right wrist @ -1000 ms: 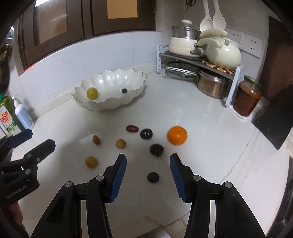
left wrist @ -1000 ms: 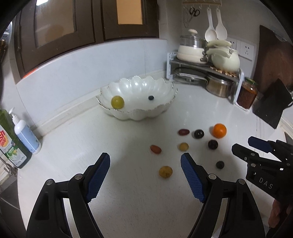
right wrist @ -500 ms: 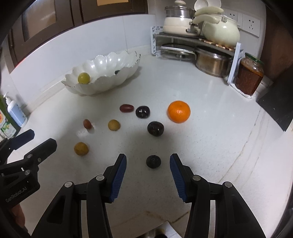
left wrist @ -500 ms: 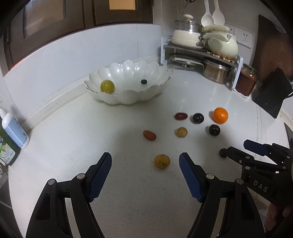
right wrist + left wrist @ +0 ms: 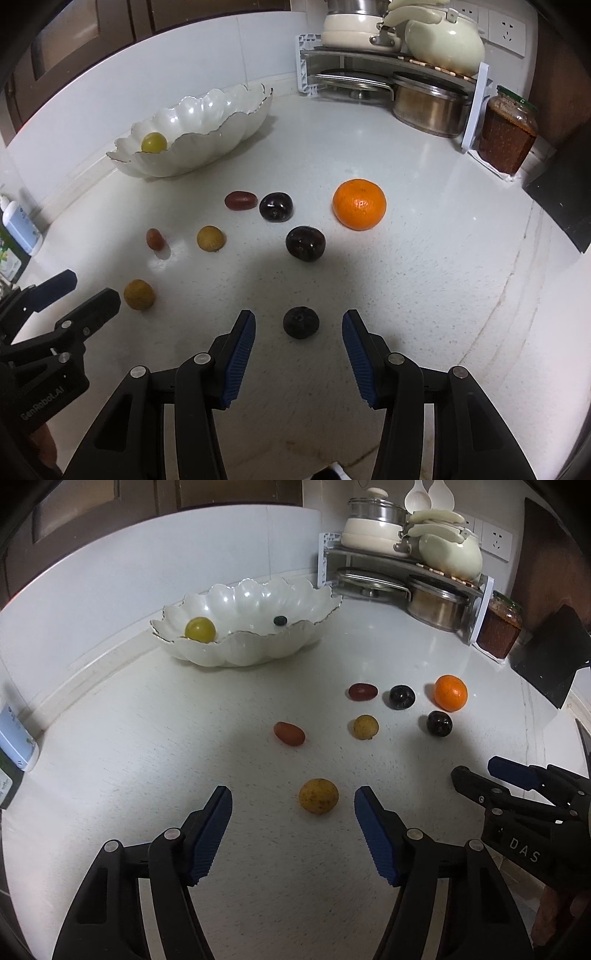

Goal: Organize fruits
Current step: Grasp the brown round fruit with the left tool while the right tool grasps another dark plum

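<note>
Both tongs I hold spread apart: left gripper (image 5: 293, 803) flanks a speckled yellow fruit (image 5: 318, 796), right gripper (image 5: 298, 324) flanks a small dark berry (image 5: 301, 322), neither touching. Beyond, the scalloped bowl (image 5: 258, 653) holds a green grape (image 5: 200, 629); the orange (image 5: 359, 204) sits on the counter (image 5: 424, 258).

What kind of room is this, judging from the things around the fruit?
Most likely a home kitchen: a corner rack holds a steel pot and lidded cookware, wall sockets sit above the white countertop, and a jar of sauce stands nearby.
</note>
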`<state>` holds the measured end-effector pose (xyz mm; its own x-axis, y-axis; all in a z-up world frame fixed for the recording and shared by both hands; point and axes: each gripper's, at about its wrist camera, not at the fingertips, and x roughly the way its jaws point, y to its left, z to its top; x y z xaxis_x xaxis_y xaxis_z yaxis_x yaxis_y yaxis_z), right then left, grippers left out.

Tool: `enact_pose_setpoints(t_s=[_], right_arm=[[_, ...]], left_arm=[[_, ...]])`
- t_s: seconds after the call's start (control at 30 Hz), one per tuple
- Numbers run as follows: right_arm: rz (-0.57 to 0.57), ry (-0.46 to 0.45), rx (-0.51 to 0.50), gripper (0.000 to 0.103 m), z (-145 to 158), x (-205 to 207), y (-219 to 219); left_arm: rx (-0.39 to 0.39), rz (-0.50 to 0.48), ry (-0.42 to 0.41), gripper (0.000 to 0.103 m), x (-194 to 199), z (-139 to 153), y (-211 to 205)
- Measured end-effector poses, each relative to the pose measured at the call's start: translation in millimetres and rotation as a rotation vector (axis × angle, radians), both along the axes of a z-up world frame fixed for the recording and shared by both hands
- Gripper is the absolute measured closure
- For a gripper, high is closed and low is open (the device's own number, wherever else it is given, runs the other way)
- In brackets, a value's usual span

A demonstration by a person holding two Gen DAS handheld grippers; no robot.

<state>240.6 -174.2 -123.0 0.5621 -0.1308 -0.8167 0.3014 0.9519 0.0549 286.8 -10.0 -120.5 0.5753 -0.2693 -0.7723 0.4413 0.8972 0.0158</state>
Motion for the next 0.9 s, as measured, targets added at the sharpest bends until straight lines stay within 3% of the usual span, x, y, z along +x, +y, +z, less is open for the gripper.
enact_pose_setpoints(t_s=[0.27, 0.57, 0.9], right_arm=[[-0.008, 0.002, 0.020, 0.054, -9.5, 4.5, -1.6], [-0.007, 0.012, 0.025, 0.064, -16.3, 5.2, -5.5], [0.007, 0.011, 0.016, 0.079, -17.4, 5.9, -8.0]], left_arm=[[-0.024, 0.012, 0.023, 0.040, 8.4, -10.2, -7.1], [-0.025, 0.009, 0.063, 0.053, 13.9, -21.0, -13.4], [-0.038, 0.016, 0.105, 0.074, 18.5, -28.1, -16.1]])
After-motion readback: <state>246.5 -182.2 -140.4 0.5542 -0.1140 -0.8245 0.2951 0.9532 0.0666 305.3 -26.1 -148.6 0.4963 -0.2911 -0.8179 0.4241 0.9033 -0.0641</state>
